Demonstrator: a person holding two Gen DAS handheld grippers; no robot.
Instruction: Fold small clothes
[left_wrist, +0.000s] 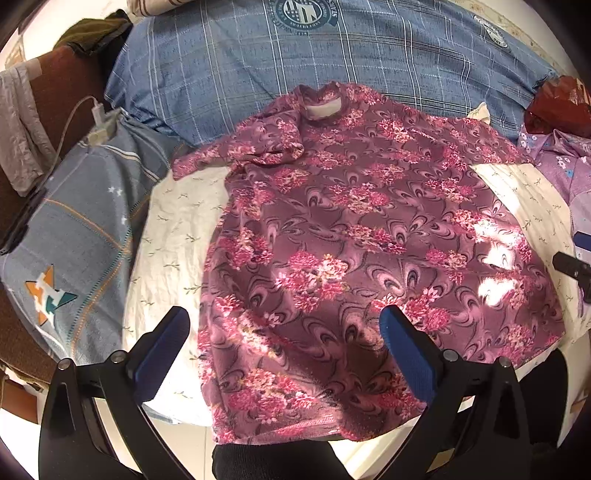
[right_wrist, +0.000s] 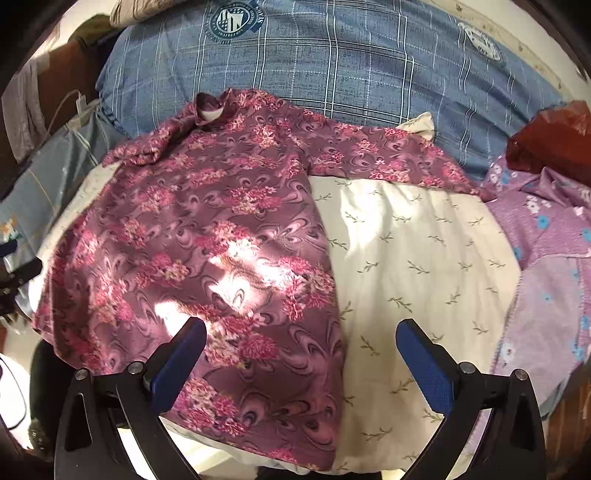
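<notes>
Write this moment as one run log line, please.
step: before first fold | shirt: flat on sheet | left tool: open, empty | right tool: open, empty

The left hand-held gripper (left_wrist: 284, 328) has two black plastic arms that widen toward the camera, each with triangular cut-outs and a pair of round silver screws near the top. Its fingers (left_wrist: 406, 354) are faced with dark blue pads bearing a fine ribbed texture. The right hand-held gripper (right_wrist: 301, 339) is built alike: black arms, silver screws, blue textured fingers (right_wrist: 424, 365); dark clothing shows at the lower edge of the left view
</notes>
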